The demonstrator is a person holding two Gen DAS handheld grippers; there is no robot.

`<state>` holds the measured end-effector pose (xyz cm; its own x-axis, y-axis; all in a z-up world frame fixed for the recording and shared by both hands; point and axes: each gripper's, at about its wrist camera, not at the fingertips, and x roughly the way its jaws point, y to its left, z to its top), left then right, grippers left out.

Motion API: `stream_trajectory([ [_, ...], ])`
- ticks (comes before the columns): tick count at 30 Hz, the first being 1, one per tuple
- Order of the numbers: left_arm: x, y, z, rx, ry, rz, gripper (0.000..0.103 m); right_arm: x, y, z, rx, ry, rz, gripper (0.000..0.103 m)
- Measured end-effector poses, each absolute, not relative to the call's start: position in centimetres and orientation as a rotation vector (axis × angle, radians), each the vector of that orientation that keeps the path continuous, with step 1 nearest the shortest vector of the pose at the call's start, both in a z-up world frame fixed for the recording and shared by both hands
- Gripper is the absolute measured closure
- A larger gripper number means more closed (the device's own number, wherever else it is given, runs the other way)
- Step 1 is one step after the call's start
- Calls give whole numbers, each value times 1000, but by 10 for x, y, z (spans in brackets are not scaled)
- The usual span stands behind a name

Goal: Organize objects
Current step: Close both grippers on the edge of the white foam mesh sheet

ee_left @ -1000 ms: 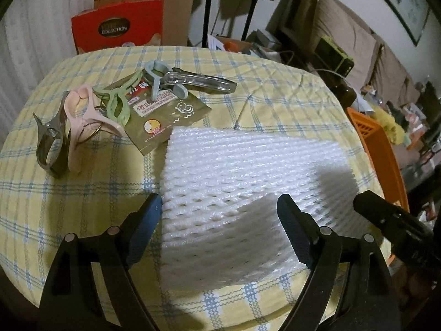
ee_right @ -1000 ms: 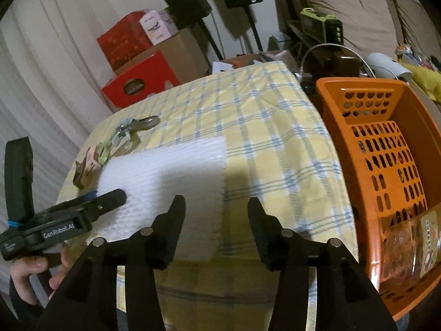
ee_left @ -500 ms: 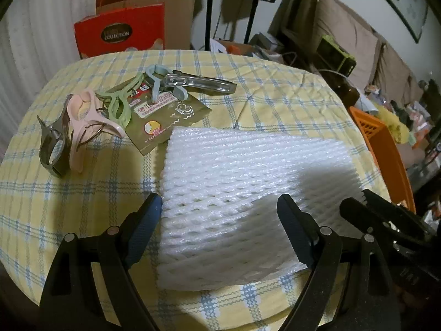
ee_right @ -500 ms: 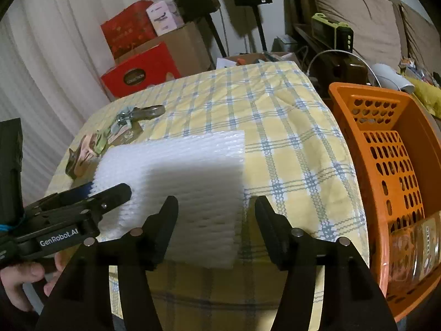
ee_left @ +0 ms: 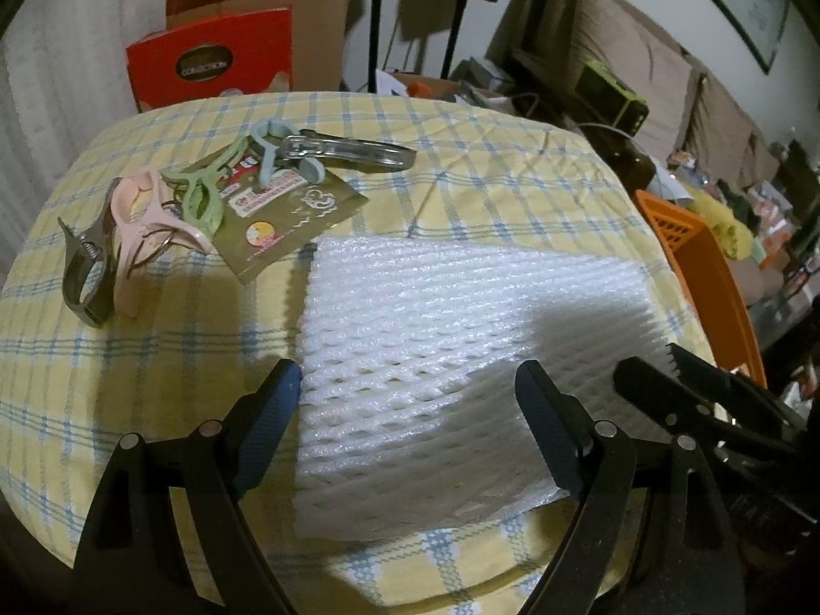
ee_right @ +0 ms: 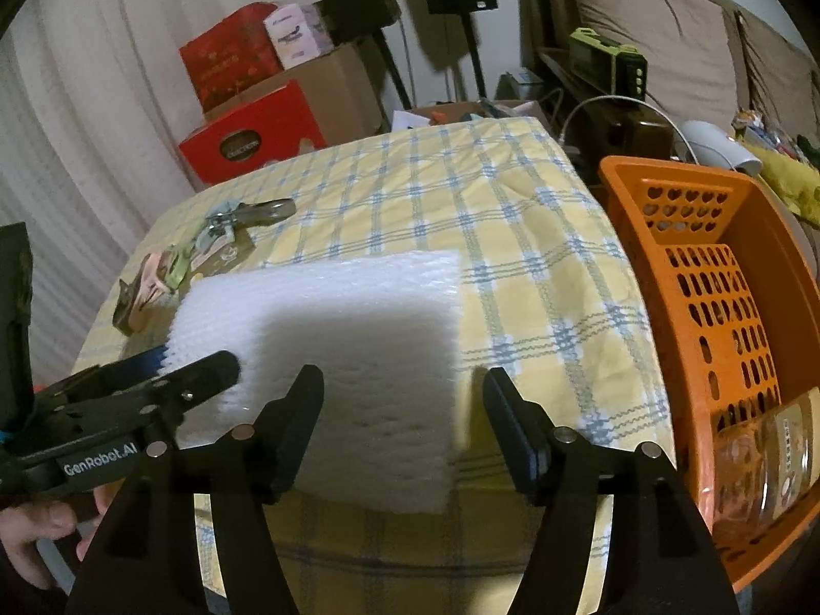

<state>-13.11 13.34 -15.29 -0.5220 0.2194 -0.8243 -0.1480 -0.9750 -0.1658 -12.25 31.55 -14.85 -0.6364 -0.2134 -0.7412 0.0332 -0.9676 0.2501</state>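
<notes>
A white foam mesh sheet [ee_left: 461, 333] [ee_right: 333, 328] lies flat on the yellow checked tablecloth [ee_left: 461, 195], near the front edge. My left gripper [ee_left: 410, 410] [ee_right: 154, 384] stands open over the sheet's near left part; its pads do not press on the sheet. My right gripper [ee_right: 405, 410] [ee_left: 692, 394] hovers at the sheet's near right corner. Its jaws are opening, and the corner lies between them unpinched. At the far left lie a grey clip [ee_left: 82, 277], a pink clip [ee_left: 138, 236], a green clip [ee_left: 205, 195], a metal clip [ee_left: 348, 148] and an olive packet [ee_left: 287, 215].
An orange perforated basket [ee_right: 717, 205] [ee_left: 707, 277] stands just past the table's right edge, with a clear-wrapped pack [ee_right: 769, 461] in its near corner. Red and brown boxes [ee_right: 251, 138] and speaker stands are behind the table. A hand [ee_right: 46, 528] holds the left gripper.
The right gripper's jaws have spread wider. It has come closer to the foam sheet's right corner and shows further into the left wrist view. The sheet and clips have not moved.
</notes>
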Motion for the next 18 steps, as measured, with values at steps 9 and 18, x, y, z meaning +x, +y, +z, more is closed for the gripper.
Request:
stream_trajectory([
  [9,-130,133,-151,-1400,-101,2577,29,-124,306,-149,1270,-264,-2713,44],
  [18,-126,138,-145,-1382,-135,2522,32,-122,307,-147,1266,-281,-2708,48],
])
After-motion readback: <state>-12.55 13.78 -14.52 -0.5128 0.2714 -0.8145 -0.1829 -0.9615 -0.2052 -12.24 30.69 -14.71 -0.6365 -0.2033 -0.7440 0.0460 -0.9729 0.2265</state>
